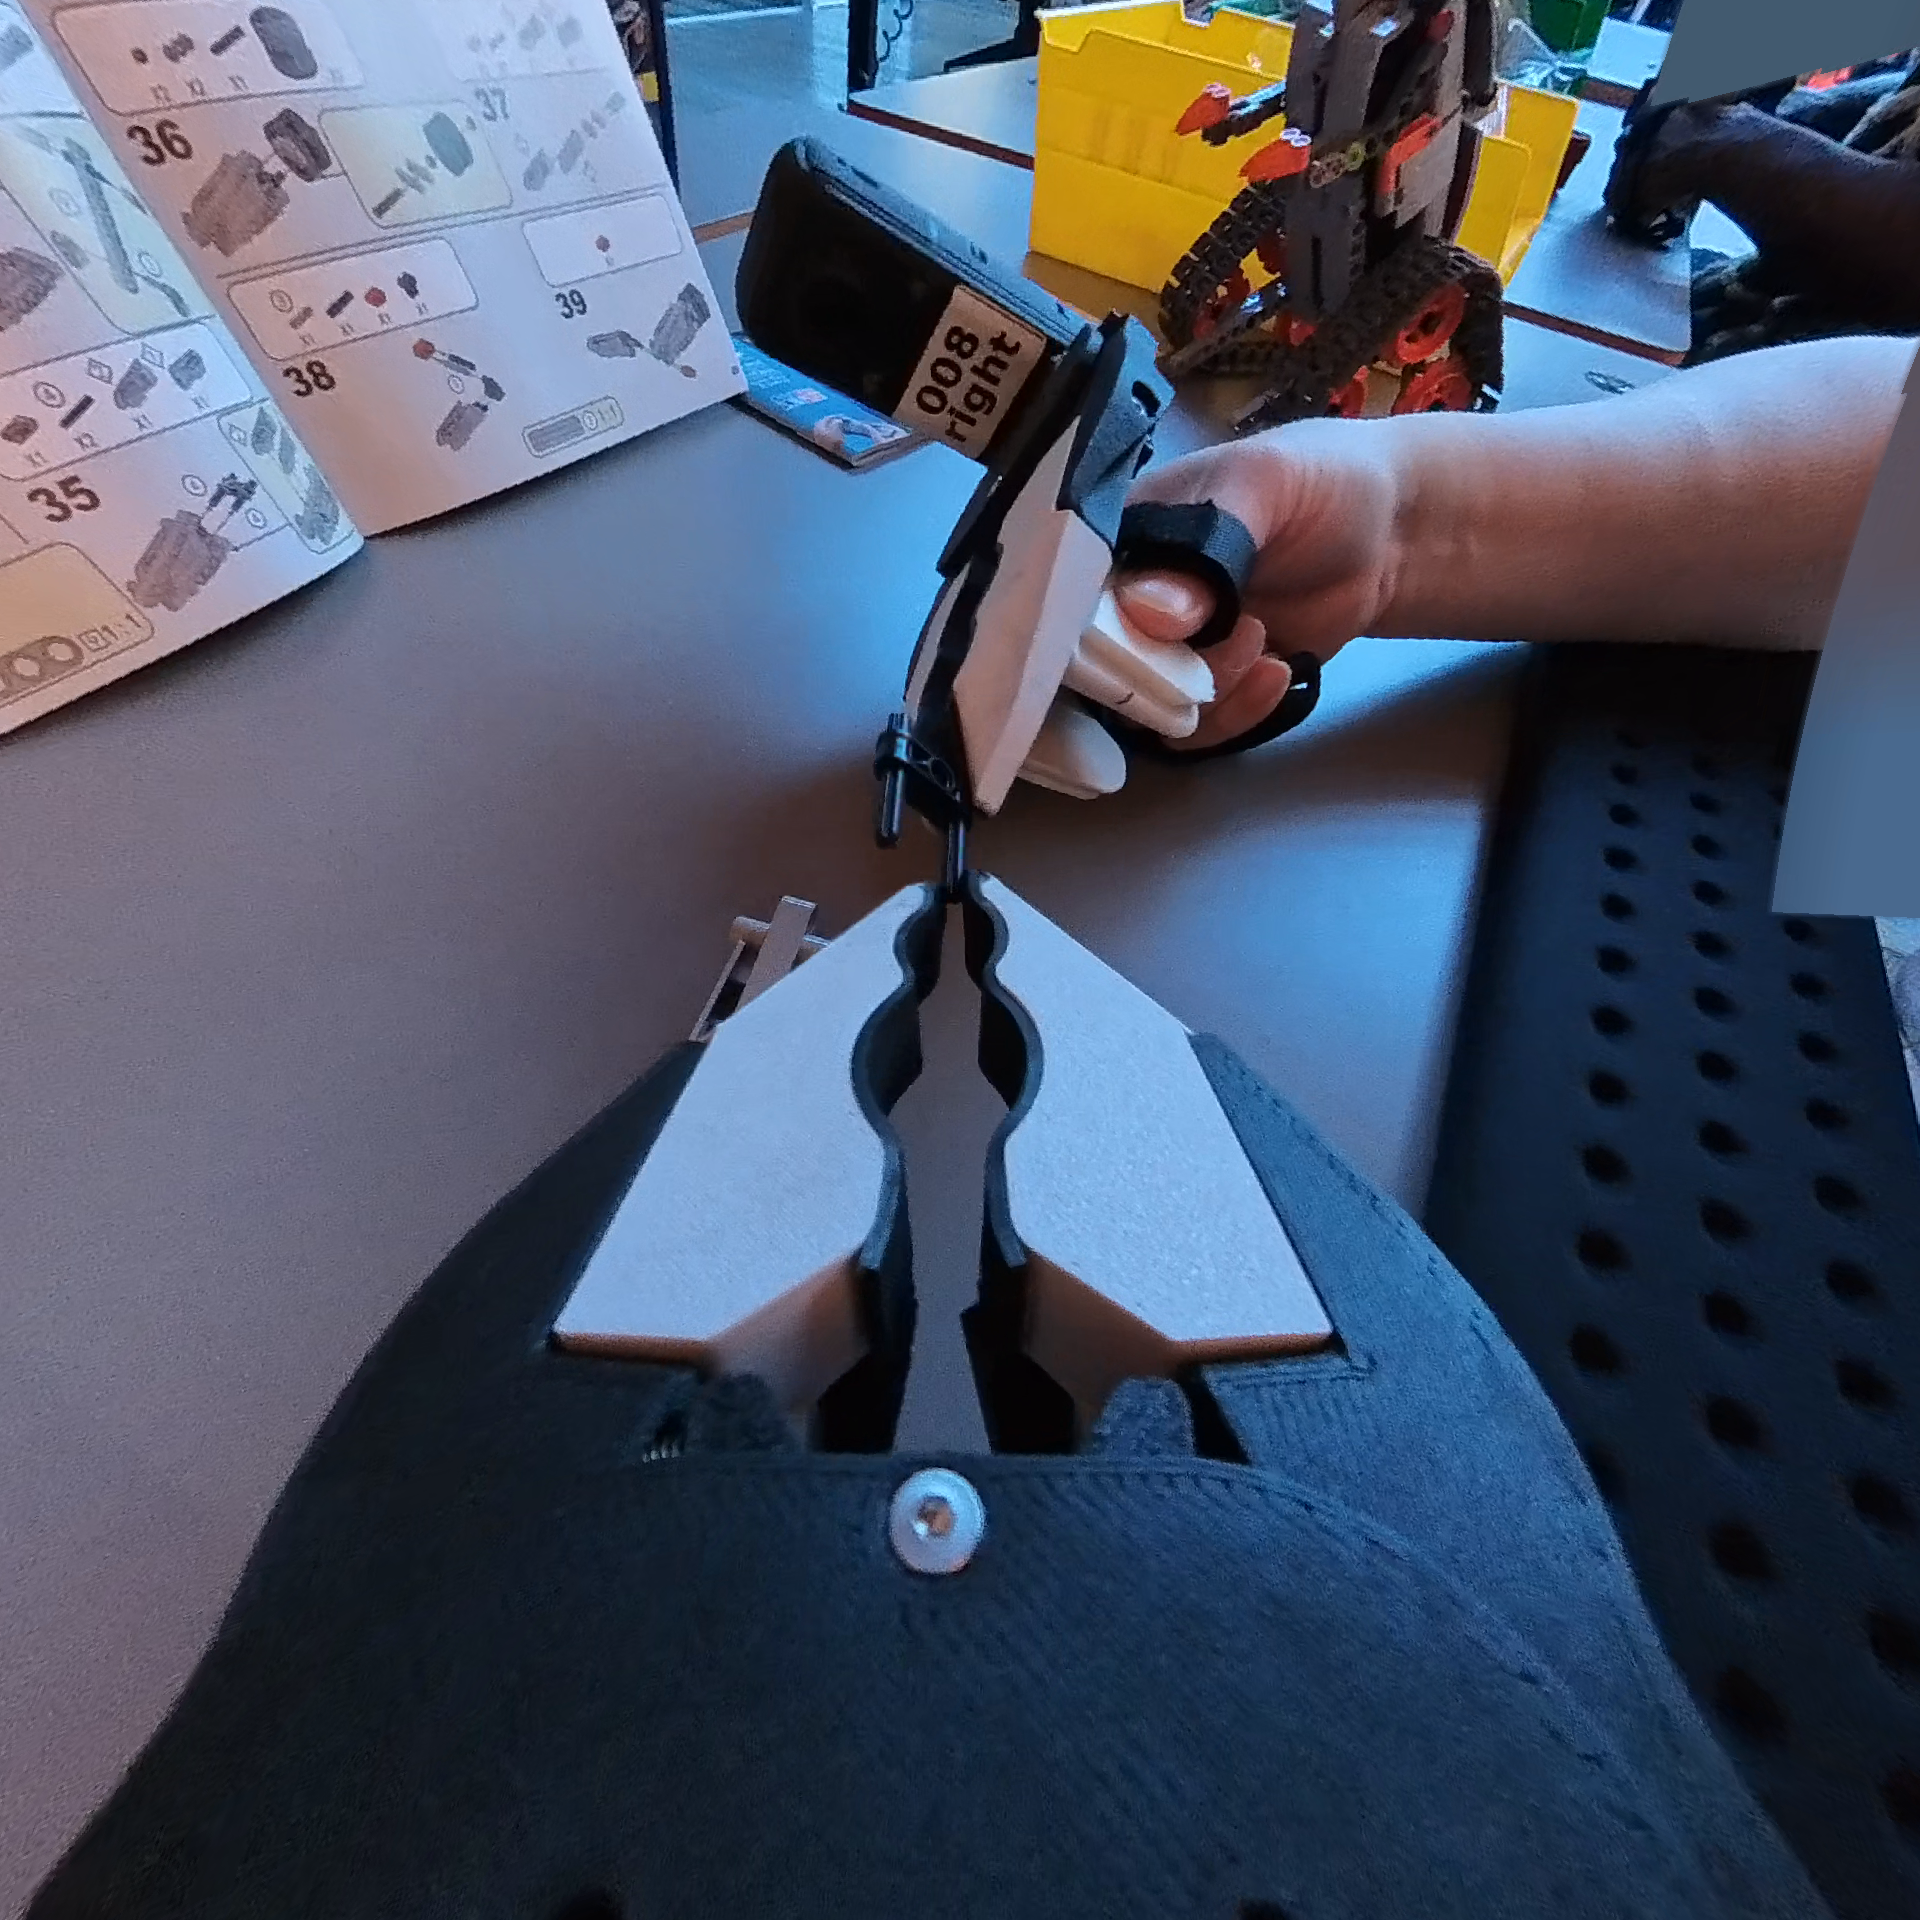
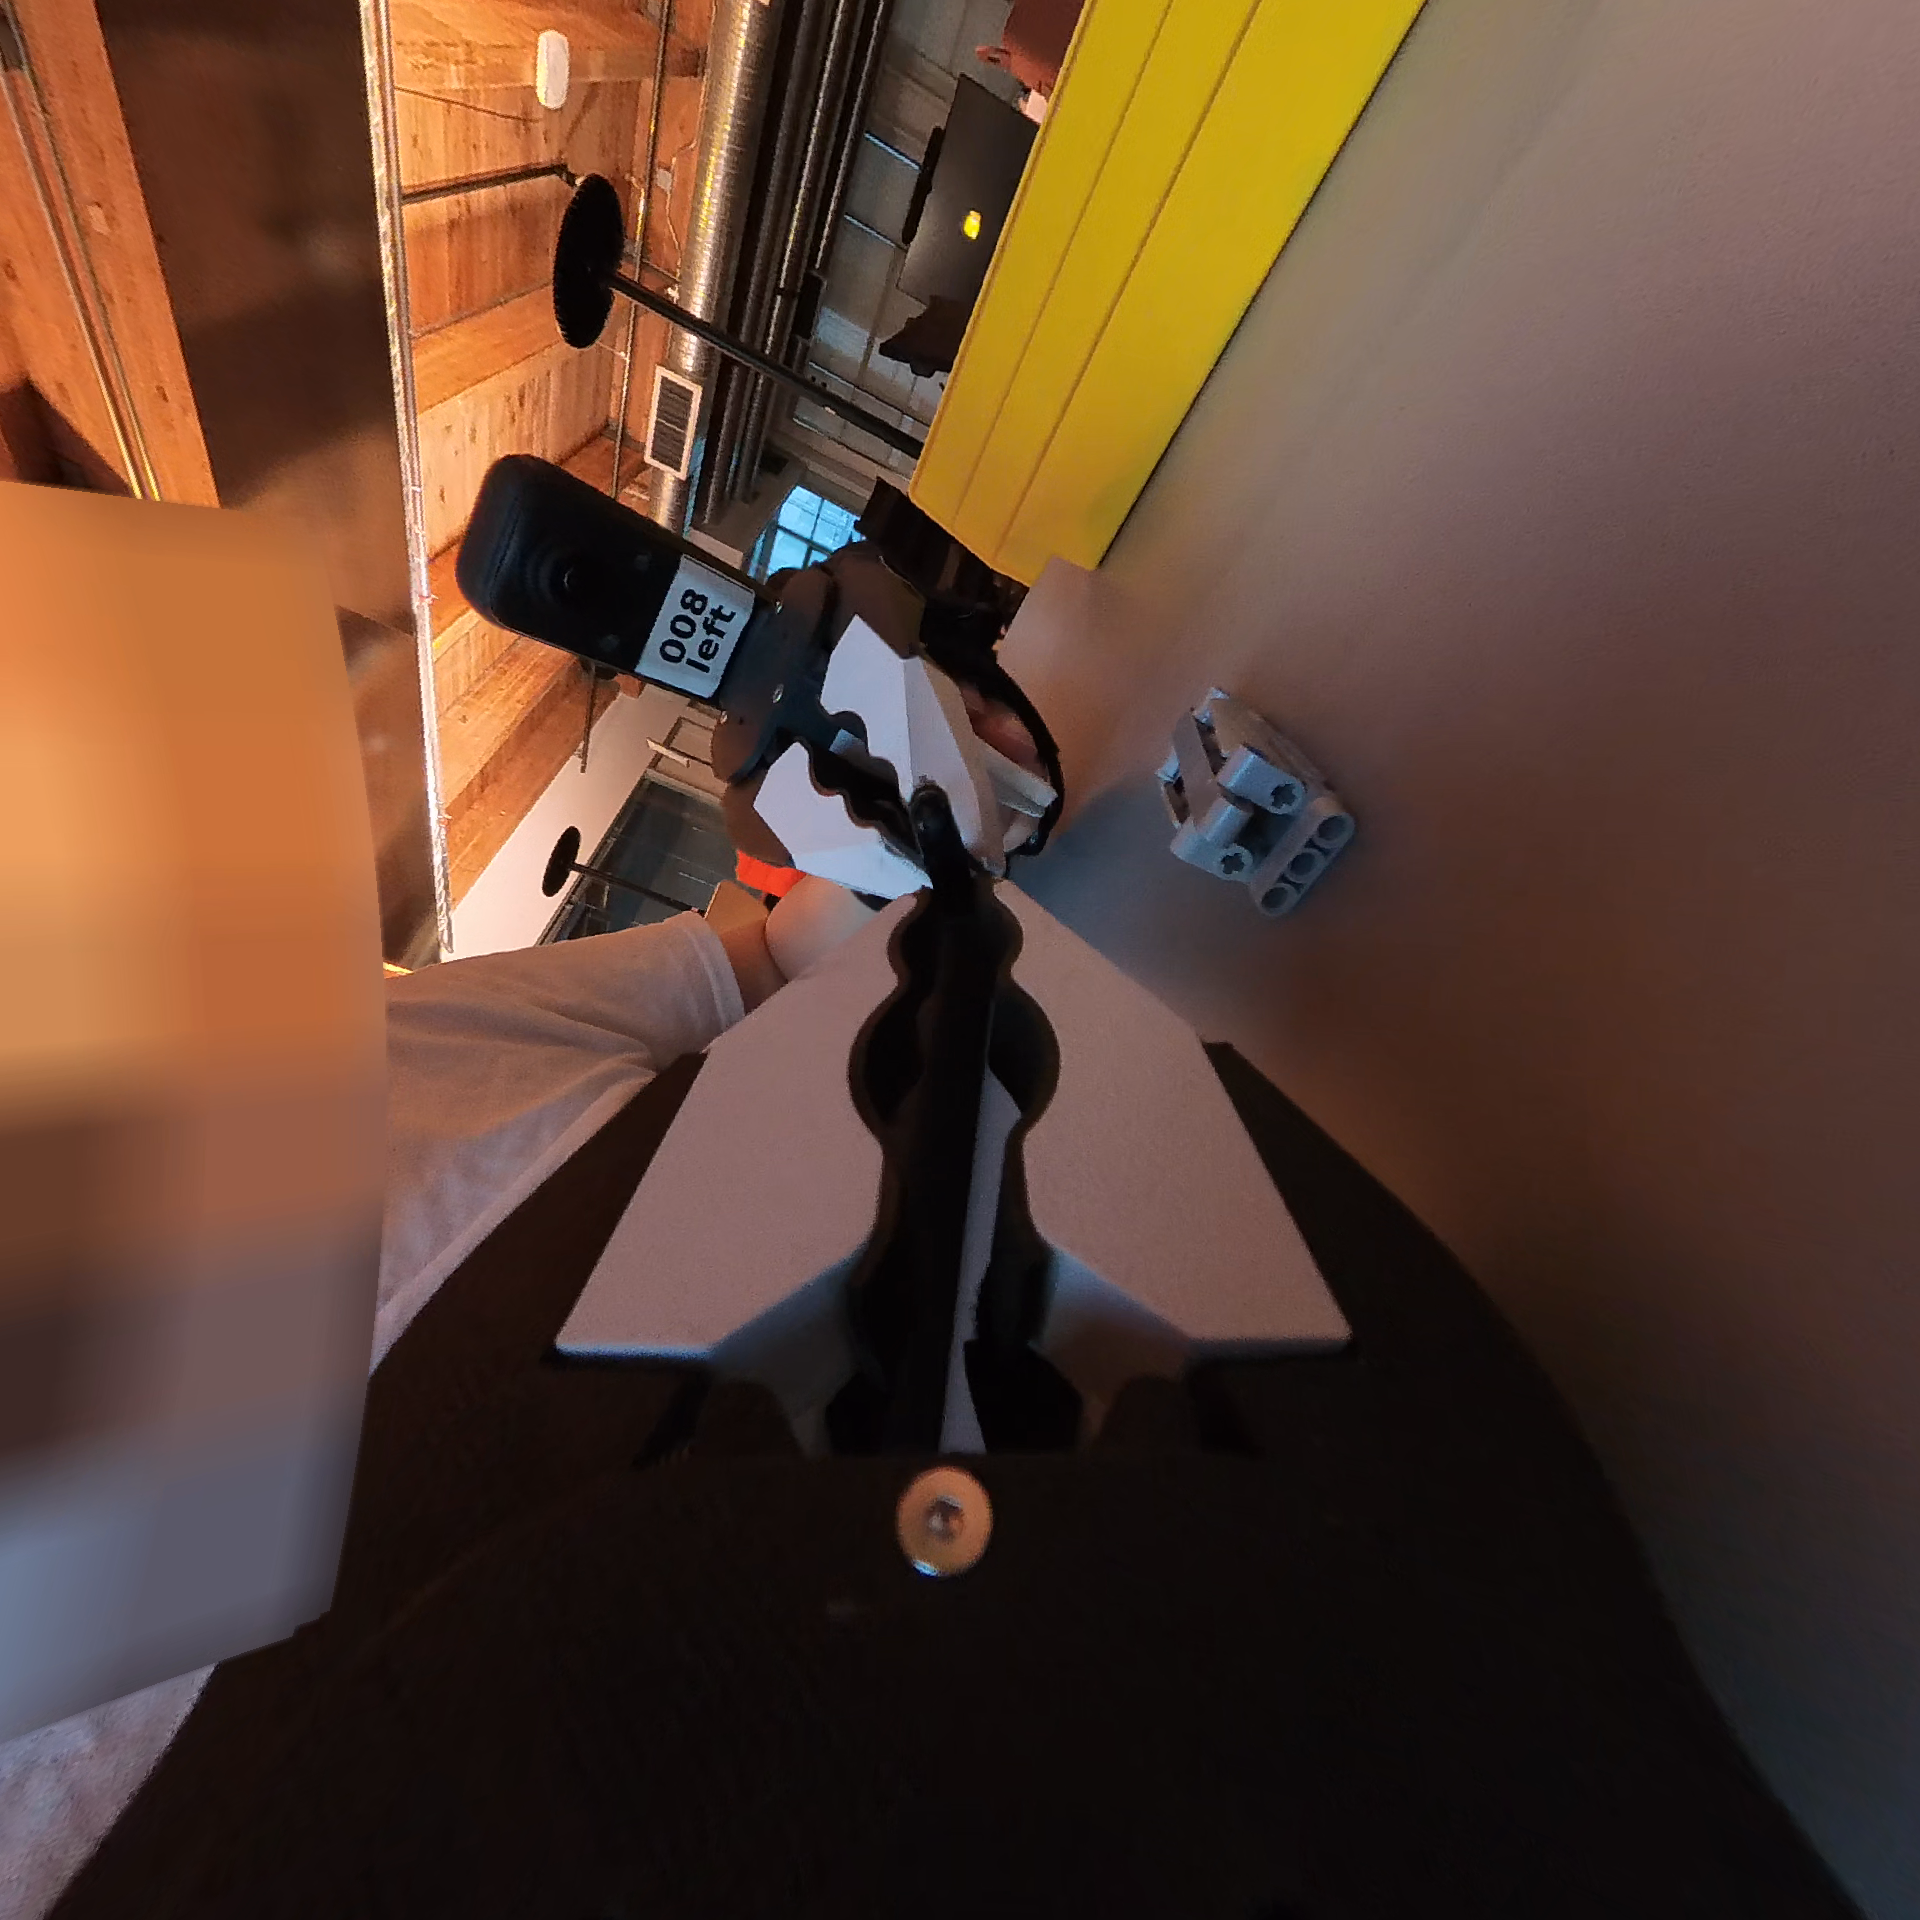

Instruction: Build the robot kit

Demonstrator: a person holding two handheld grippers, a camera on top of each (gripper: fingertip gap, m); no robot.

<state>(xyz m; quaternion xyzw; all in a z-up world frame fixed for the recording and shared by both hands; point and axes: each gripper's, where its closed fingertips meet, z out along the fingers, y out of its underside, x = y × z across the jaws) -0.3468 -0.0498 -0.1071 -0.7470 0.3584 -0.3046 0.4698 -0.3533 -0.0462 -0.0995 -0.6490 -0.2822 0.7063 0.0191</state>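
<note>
Here my left tool has its jaws pressed together on a thin black rod that stands up out of the tips. Directly above it, the right tool points down, held in a hand, and it is clamped on a small black connector piece that sits on top of the same rod, so the two tools meet tip to tip over the table.

In the right wrist view, the right tool is squeezed nearly together, with the black part sticking out past its tips and touching the left tool just ahead. I cannot tell exactly where one black piece ends and the other begins.

Just left of my left tool's tip, partly hidden behind its finger, a small grey brick assembly lies on the table; the right wrist view shows it clearly, off to the right of the tools and apart from them.

Further out beyond the left tool, an open instruction booklet lies to the left. Ahead to the right stands a black and red tracked model in front of a yellow bin. A black perforated surface runs along the right side.
</note>
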